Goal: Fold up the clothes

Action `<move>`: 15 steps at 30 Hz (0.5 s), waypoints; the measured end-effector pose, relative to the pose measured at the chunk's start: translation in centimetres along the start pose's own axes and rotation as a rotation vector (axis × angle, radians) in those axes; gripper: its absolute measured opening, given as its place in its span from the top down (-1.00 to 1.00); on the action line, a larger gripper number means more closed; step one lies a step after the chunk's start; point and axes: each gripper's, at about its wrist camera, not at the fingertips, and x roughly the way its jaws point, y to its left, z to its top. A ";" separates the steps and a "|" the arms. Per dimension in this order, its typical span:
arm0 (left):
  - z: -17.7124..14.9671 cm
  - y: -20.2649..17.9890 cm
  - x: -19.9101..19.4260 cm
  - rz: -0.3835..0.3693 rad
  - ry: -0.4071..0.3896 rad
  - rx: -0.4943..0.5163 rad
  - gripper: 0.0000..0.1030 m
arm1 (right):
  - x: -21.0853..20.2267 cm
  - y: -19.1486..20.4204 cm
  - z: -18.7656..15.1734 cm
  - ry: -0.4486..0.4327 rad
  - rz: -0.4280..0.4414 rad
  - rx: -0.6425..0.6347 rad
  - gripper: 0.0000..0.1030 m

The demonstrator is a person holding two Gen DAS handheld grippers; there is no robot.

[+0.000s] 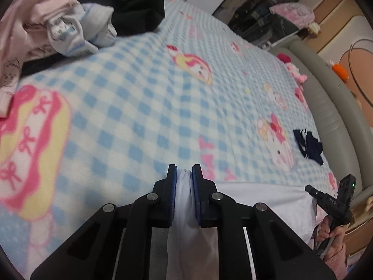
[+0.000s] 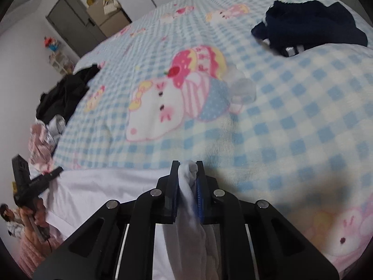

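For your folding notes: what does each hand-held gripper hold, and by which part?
Both pinch the white garment by bunched edge fabric: left hand-held gripper, right hand-held gripper.

White garment (image 1: pixel 261 198) stretched flat on bed, edge bunched at both ends.

A broad stretch of checked blanket (image 1: pixel 144 107) lies open ahead of both claws. A heap of pink, pale blue and black clothes (image 1: pixel 77 16) crowds the bed's left side; a dark navy garment (image 2: pixel 310 28) sits toward the right edge.
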 end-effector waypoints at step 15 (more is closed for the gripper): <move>-0.2 2.8 -0.3 0.165 0.010 -0.015 0.69 | 1.0 -2.5 -1.2 -0.036 -0.050 0.111 0.66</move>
